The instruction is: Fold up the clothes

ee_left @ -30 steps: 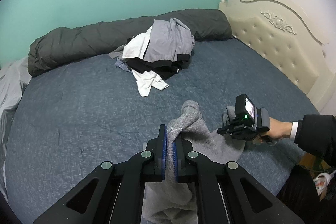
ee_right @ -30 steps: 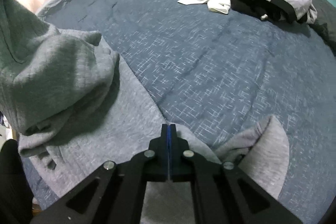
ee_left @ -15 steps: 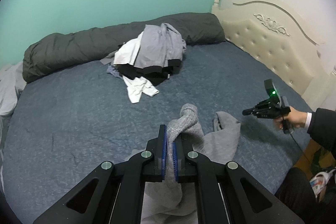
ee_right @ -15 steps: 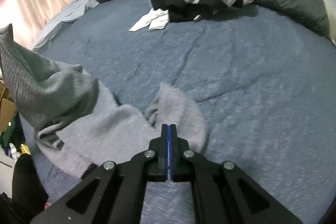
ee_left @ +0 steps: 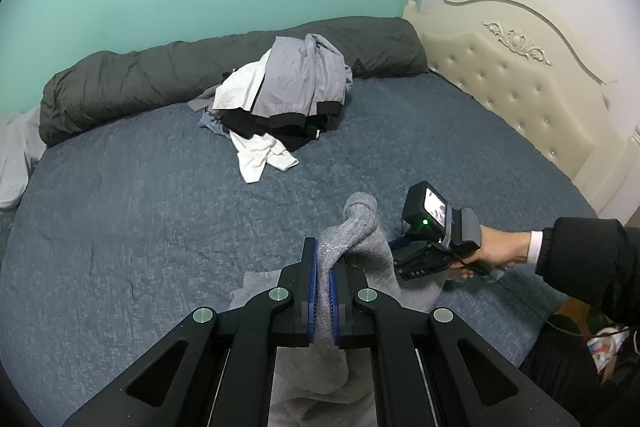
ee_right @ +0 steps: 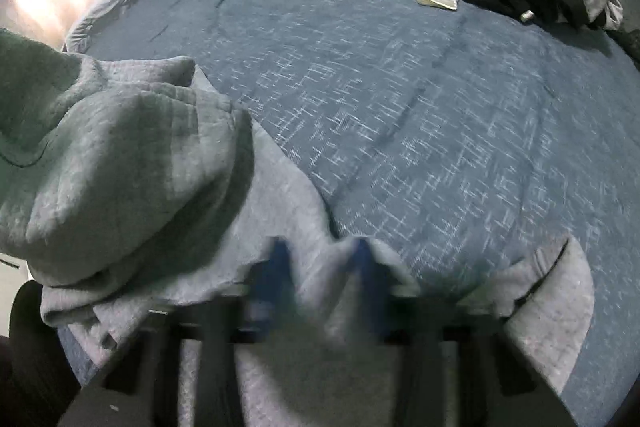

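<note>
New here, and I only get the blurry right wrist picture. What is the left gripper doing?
Observer: The left gripper is shut on a bunch of the grey sweater, holding that part up off the bed.
Visitor: What lies off to the right, past what I can see?
Observer: A cream tufted headboard with a carved ornament stands along the bed's right side.

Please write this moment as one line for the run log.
left tongs: shut on grey garment | right tongs: just opening, over garment | clothes pile: untouched
</note>
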`<state>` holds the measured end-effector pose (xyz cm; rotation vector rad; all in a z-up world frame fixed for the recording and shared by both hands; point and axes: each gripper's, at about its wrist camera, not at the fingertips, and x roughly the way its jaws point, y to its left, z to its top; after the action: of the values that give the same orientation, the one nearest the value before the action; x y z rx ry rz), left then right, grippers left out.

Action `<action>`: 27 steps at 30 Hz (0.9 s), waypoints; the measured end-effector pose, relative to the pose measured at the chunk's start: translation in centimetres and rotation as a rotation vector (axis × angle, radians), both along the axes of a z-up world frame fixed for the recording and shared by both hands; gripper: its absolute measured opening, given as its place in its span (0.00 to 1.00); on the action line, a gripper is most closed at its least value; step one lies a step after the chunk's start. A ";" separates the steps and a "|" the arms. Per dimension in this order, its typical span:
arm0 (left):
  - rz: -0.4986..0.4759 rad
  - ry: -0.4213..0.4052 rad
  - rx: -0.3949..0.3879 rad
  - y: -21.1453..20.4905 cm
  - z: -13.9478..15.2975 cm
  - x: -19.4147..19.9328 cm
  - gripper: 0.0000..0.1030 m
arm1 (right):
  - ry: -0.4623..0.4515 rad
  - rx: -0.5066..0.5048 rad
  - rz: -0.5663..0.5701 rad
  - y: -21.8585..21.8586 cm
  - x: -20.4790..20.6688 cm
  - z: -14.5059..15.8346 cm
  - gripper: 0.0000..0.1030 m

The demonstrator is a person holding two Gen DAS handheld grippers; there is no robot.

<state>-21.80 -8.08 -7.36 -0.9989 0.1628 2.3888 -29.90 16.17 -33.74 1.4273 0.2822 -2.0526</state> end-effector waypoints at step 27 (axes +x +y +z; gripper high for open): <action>-0.037 -0.156 -0.015 3.7 -6.4 0.3 0.05 | -0.011 0.040 -0.068 17.0 11.2 3.0 0.09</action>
<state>-21.47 -4.43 -13.73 -1.1730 0.1403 2.2685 -18.72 33.18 -30.77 1.4903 0.2744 -2.1042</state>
